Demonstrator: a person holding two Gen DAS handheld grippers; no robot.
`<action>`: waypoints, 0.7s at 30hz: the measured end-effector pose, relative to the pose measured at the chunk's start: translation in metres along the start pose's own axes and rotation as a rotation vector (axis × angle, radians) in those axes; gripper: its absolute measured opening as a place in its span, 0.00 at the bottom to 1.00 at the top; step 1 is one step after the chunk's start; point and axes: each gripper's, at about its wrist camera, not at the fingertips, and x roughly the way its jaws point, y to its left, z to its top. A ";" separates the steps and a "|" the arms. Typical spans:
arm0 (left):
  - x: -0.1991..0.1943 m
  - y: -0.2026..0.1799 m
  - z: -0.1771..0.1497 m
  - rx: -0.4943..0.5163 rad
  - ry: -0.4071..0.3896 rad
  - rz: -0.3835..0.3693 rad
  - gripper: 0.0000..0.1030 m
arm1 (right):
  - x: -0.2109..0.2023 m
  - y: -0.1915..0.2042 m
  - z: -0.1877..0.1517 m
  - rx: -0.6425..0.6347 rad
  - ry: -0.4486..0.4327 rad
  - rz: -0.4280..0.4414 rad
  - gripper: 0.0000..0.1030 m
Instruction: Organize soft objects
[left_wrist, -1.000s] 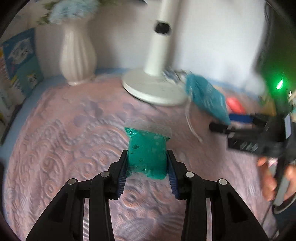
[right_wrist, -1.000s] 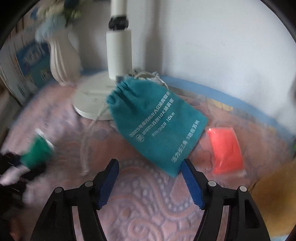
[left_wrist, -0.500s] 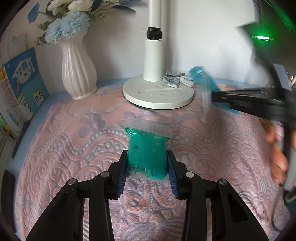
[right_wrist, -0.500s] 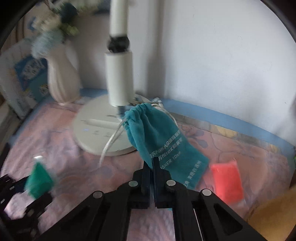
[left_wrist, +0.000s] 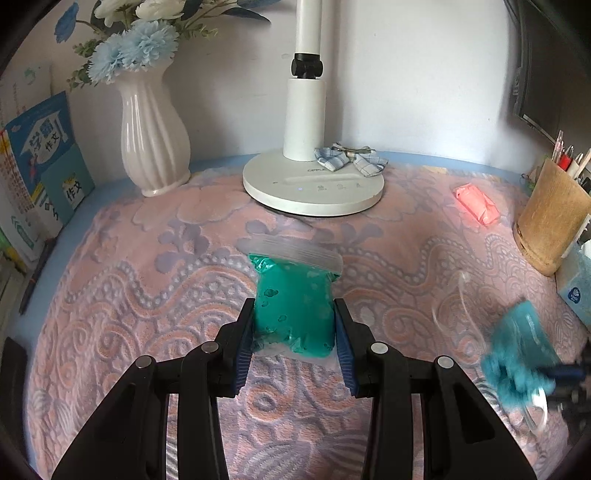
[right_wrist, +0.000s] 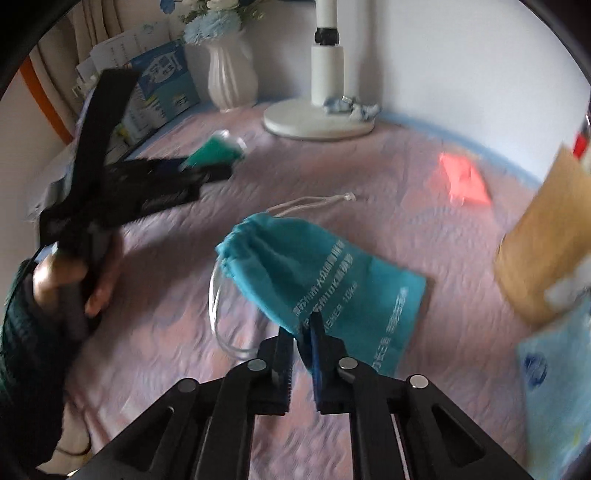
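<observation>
- The left gripper (left_wrist: 294, 334) holds the green packet (left_wrist: 293, 312) between its blue pads (left_wrist: 244, 345), one pad on each side of the packet; the packet lies on the pink patterned cloth (left_wrist: 147, 295) with its clear top strip pointing far.
- The right gripper (right_wrist: 301, 347) has its jaws almost together, and a fold of the teal drawstring pouch (right_wrist: 317, 273) is pinched between them; the jaws have just been opening a little after closing, and the fabric is between them.
- The pouch lies partly on the cloth, near the right gripper, with its gathered mouth to the far left and its white cord (right_wrist: 310, 202) going out on the cloth.
- A hand (right_wrist: 70, 280) in a dark sleeve holds the left gripper, at the left in the right wrist view.
- The orange packet (left_wrist: 476, 205) lies far to the right on the cloth, well apart from both grippers.
- Further away stand the white lamp base (left_wrist: 314, 184), with a checked cloth piece (left_wrist: 349, 158) on it, and the white vase (left_wrist: 153, 136) with flowers at the far left.
- A brown pen holder (left_wrist: 550, 221) stands at the right edge.
</observation>
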 end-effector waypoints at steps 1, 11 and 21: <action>0.000 0.000 0.000 0.001 0.001 0.004 0.36 | -0.004 -0.001 -0.008 0.008 0.008 0.005 0.18; 0.003 -0.005 0.001 0.038 0.011 0.004 0.36 | -0.023 -0.033 -0.025 0.153 -0.042 0.084 0.84; 0.006 -0.002 0.000 0.028 0.030 -0.014 0.36 | -0.001 -0.030 0.008 0.209 -0.051 0.154 0.90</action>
